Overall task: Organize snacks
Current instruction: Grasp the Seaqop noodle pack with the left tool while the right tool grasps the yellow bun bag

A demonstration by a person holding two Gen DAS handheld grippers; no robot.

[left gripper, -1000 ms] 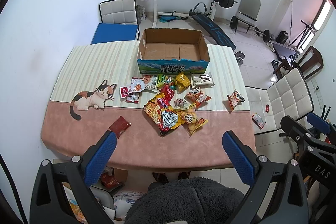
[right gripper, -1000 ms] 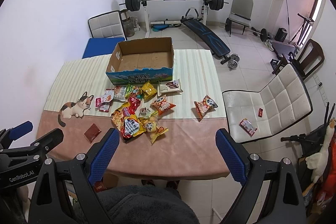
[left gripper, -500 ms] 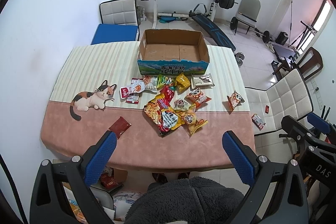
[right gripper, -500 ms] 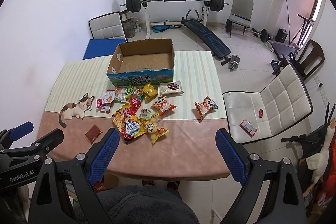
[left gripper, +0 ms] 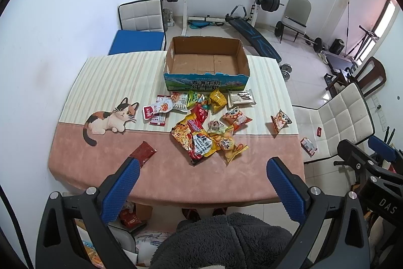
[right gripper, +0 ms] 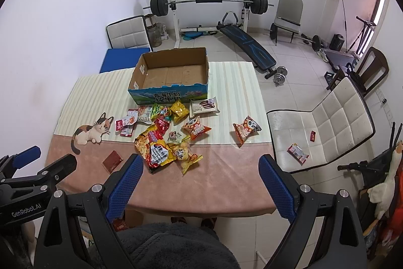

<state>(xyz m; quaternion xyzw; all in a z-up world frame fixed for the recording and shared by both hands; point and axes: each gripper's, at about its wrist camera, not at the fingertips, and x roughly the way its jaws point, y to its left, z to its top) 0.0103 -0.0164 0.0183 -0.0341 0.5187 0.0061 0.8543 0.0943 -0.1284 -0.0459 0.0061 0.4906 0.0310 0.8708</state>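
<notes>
**A:** Cardboard, open-topped and bare inside: that is the box [left gripper: 206,62], and I'll place everything by it. The snacks [left gripper: 201,122] lie in a loose heap on the table [left gripper: 176,180] just in front of the box's printed wall, on the side nearer the person. None are in the box yet.

**B:** And the strays?

**A:** A panda packet [left gripper: 280,120] sits in front of the box's right corner, well apart from the heap. A dark red sachet [left gripper: 143,151] lies farther from the box again, out to the left on the pink band of the cloth. Two more packets [right gripper: 298,153] rest on the white chair beyond the box's right side, off the table.

**B:** What are the grippers doing?

**A:** Both are held above the table's near edge, far from the box and touching nothing. The left gripper [left gripper: 201,183] has its blue pads spread wide with nothing between them. The right gripper [right gripper: 201,180] is the same, fingers wide apart and empty.

**B:** So which step is this?

**A:** I'd judge the very start, a look over the spread before the first pick. Next, one gripper has to come down toward the heap, straddle a single packet and close on it without dragging its neighbours, then carry it over the box's front wall. The big noodle bag [left gripper: 195,140] overlaps smaller ones, so an outlying packet looks like the easier first grab.
</notes>
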